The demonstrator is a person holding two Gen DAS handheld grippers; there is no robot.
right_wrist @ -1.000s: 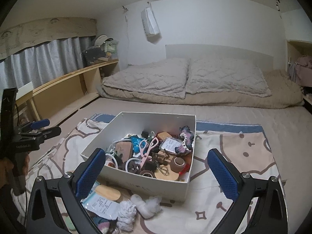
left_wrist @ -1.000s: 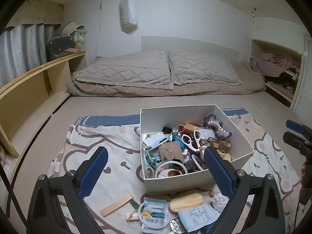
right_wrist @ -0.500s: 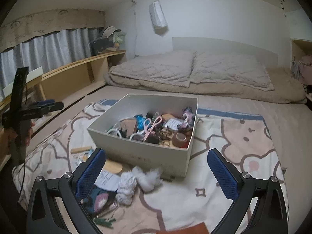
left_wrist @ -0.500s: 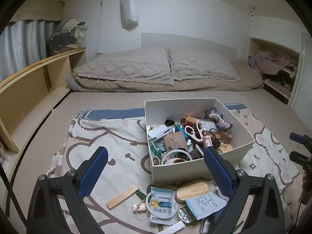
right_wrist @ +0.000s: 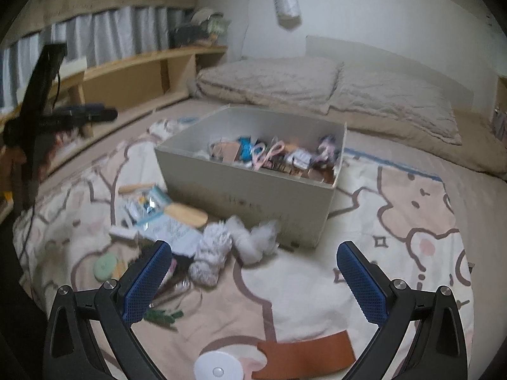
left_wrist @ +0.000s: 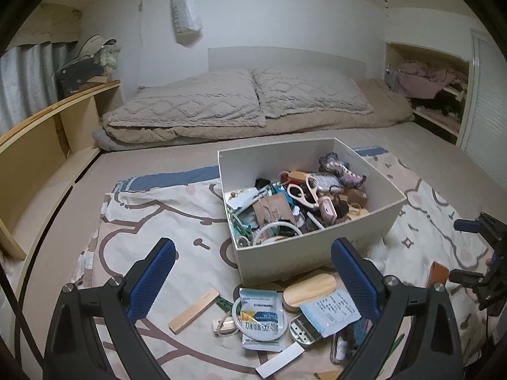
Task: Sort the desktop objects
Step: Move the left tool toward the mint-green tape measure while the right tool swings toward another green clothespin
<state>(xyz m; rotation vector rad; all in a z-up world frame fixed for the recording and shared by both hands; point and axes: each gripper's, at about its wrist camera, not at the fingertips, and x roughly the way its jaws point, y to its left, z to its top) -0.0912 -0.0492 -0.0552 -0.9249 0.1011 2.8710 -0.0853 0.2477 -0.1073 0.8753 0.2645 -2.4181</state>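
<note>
One white box [left_wrist: 320, 247] of clutter, two wool balls [right_wrist: 212, 253] beside it

The left gripper [left_wrist: 253, 280] and right gripper [right_wrist: 255, 283] are each showing black angular arms with silver screws, carrying fingers [left_wrist: 152, 280] faced with blue textured pads, while a thin black cable [left_wrist: 19, 323] is trailing beside the left one.

Dim, even indoor light with soft shadows fills both fisheye views, edges bent and black-vignetted; the left wrist view is sharp, the right wrist view motion-blurred throughout.
</note>
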